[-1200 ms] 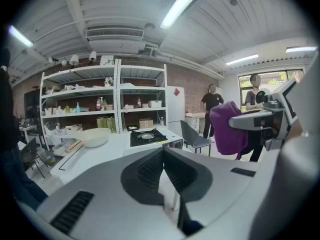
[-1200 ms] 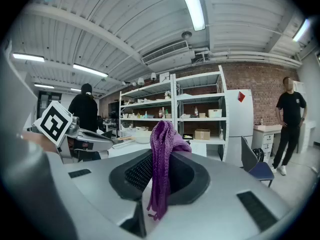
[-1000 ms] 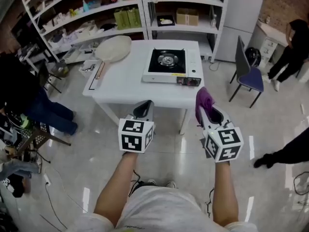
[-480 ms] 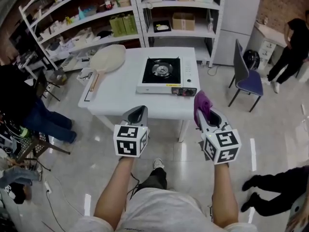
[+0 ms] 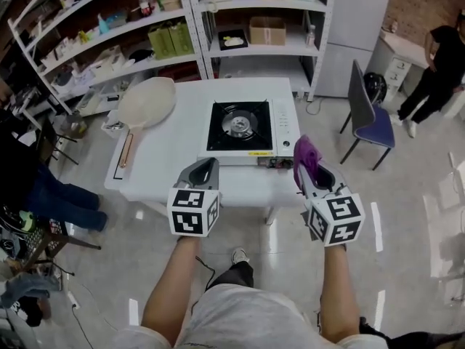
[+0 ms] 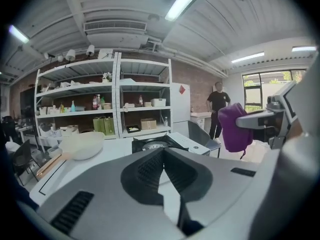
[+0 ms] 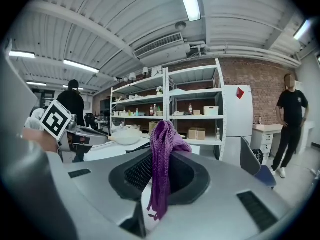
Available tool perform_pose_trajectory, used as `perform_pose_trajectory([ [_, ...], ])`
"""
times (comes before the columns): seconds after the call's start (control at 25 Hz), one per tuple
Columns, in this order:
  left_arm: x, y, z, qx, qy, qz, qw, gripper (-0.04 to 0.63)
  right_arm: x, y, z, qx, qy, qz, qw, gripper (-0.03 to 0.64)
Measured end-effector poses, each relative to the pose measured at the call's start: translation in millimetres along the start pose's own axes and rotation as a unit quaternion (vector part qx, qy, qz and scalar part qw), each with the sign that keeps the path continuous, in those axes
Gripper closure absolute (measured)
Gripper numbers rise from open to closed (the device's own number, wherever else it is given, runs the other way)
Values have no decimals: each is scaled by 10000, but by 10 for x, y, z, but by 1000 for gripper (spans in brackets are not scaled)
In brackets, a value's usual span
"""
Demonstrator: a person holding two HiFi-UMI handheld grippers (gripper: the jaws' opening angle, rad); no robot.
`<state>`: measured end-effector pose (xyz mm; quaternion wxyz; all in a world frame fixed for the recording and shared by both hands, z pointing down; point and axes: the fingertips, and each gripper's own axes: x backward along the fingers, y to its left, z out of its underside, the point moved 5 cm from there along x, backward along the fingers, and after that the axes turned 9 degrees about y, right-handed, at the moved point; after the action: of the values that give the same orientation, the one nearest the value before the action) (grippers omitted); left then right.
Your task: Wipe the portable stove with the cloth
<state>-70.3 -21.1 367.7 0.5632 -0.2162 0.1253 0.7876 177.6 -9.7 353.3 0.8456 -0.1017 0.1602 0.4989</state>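
Note:
The portable stove (image 5: 240, 128), white with a black burner top, stands on the white table (image 5: 174, 151) toward its right side. My right gripper (image 5: 308, 163) hovers at the table's near right edge, just right of the stove's front, shut on a purple knitted cloth (image 5: 306, 151). The cloth (image 7: 161, 134) stands up between the jaws and hangs down in front in the right gripper view. My left gripper (image 5: 206, 166) is over the table's near edge in front of the stove, shut and holding nothing. The left gripper view shows the stove (image 6: 155, 144) ahead and the cloth (image 6: 235, 129) at the right.
A pale round paddle with a wooden handle (image 5: 145, 102) lies on the table's left part. Stocked shelves (image 5: 240, 20) stand behind the table, a white cabinet (image 5: 360, 27) and a chair (image 5: 367, 111) to the right. A person (image 5: 436, 64) stands at the far right.
Both grippers and the head camera have come closer to the table, so their tips now reach its near edge. The cloth stays held. The person at lower right has left view.

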Motion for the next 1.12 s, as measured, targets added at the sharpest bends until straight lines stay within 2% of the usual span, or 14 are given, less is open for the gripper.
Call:
perform_pose_trajectory([
  [0.28, -636, 424, -314, -2, 35, 173, 9998, 592, -638, -252, -269, -76, 151, 212, 9996, 551],
  [0.68, -1094, 792, -406, 100, 145, 291, 9994, 592, -1179, -410, -389, -91, 328, 236, 9991, 551],
  [0.92, -1182, 845, -459, 149, 132, 321, 9993, 592, -1428, -627, -647, 606, 578, 82, 9964, 551],
  [1.12, -1286, 809, -510, 141, 147, 268, 9994, 592, -1772, -825, -858, 1523, 927, -49, 9840, 551],
])
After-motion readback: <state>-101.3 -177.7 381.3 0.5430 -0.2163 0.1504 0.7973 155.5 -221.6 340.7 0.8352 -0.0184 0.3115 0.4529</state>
